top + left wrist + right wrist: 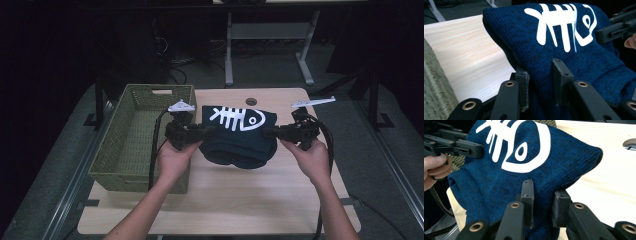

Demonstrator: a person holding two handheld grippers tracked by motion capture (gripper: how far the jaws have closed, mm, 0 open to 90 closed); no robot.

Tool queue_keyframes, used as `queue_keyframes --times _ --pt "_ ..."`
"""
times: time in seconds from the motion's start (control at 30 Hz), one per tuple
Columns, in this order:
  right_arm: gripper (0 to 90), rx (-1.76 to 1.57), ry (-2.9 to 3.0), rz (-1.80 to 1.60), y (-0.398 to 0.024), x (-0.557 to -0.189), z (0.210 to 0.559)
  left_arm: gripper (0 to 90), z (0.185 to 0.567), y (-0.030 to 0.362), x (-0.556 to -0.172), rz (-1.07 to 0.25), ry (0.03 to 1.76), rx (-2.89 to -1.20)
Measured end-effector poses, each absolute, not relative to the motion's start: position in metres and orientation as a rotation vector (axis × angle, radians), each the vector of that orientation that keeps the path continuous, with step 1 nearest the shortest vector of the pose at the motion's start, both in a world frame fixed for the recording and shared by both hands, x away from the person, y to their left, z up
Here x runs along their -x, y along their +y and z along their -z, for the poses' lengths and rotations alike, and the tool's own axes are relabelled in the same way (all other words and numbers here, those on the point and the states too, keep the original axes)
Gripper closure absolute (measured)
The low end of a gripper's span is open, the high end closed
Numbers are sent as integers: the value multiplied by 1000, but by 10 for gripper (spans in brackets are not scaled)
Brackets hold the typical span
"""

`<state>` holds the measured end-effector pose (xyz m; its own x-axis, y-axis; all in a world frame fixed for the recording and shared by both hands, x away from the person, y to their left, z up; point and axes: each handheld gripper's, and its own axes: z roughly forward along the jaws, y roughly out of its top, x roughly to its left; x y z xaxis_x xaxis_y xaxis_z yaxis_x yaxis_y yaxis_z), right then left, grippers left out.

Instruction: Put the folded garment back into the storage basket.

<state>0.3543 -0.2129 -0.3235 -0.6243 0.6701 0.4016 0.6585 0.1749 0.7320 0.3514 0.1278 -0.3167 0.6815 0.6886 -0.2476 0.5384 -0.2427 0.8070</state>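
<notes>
Sweater (239, 135) folded, long axis left-right, fish-head right

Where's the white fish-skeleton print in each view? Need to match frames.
High view: fish-skeleton print centre, on top of the folded blue sweater.
Left gripper view: print top centre-right, above the fingers.
Right gripper view: print top centre-left.
Shared landmark: the green woven basket, at the left edge in the left gripper view.

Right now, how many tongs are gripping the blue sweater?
2. The left tongs pinch the sweater at its left edge, beside the basket; the right tongs pinch its right edge.
</notes>
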Motion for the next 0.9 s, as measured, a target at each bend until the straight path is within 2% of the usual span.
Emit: queue_keyframes --times 0.9 --pt "745 -1278 2444 -1492 -172 -366 306 690 303 169 -351 -223 988 -1893"
